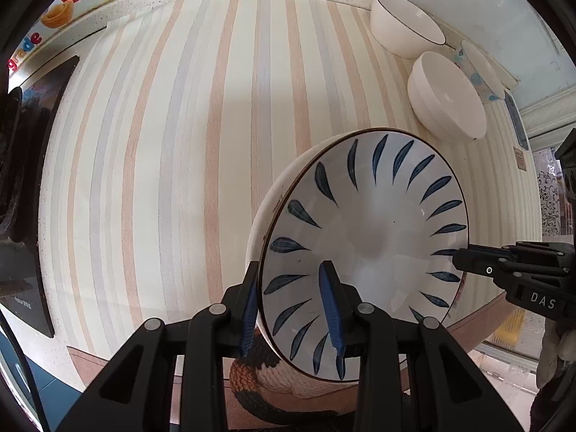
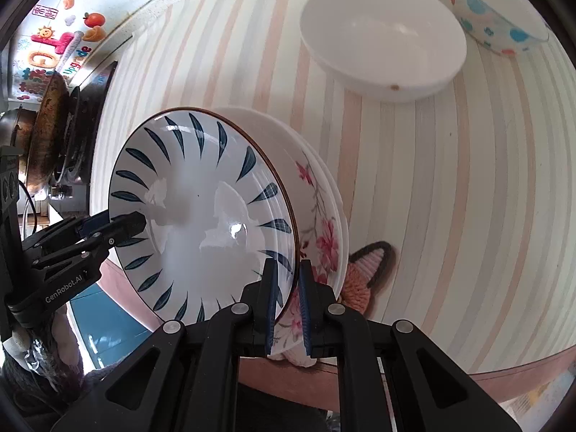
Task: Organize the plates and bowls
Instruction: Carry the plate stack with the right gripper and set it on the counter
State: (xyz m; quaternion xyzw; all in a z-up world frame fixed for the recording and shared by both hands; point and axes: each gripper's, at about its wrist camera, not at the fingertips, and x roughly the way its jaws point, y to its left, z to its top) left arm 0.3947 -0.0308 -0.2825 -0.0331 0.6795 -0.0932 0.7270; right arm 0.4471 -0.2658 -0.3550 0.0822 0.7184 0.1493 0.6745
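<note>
A blue-leaf patterned plate [image 1: 367, 237] tops a stack with a pink-flower plate [image 2: 324, 237] beneath it, held tilted above the striped counter's front edge. My left gripper [image 1: 293, 306] is shut on the stack's near rim, one finger inside the leaf plate, one outside. My right gripper [image 2: 288, 302] is shut on the opposite rim, clamping both plates; it shows in the left wrist view [image 1: 475, 262] at the plate's right edge. The leaf plate also fills the right wrist view [image 2: 201, 216].
White bowls [image 1: 403, 25] [image 1: 446, 97] and a dotted bowl [image 2: 496, 14] stand at the back right of the striped counter [image 1: 180, 144]. A knitted coaster [image 2: 363, 277] lies under the stack. A stove with a pan [image 2: 46, 133] is at the left.
</note>
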